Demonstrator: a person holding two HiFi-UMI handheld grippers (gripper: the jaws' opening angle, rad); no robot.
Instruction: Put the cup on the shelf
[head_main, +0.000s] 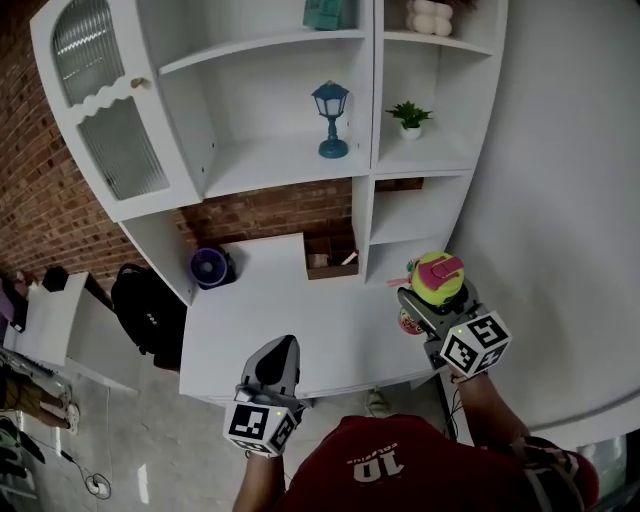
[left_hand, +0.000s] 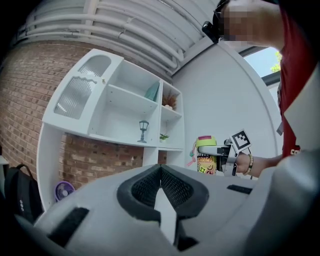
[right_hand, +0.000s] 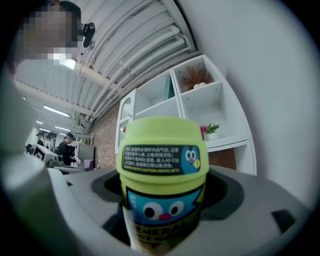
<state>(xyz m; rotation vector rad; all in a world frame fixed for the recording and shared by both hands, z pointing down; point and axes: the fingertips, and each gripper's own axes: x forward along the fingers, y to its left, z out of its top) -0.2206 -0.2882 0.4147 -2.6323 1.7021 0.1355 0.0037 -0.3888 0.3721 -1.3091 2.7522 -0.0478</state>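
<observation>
The head view looks steeply down from above the person onto the white desk and the shelf unit behind it. The left gripper view sits low and faces across toward the right gripper. The right gripper view is pressed very near the cup, and all 3 views share the shelf unit.
</observation>
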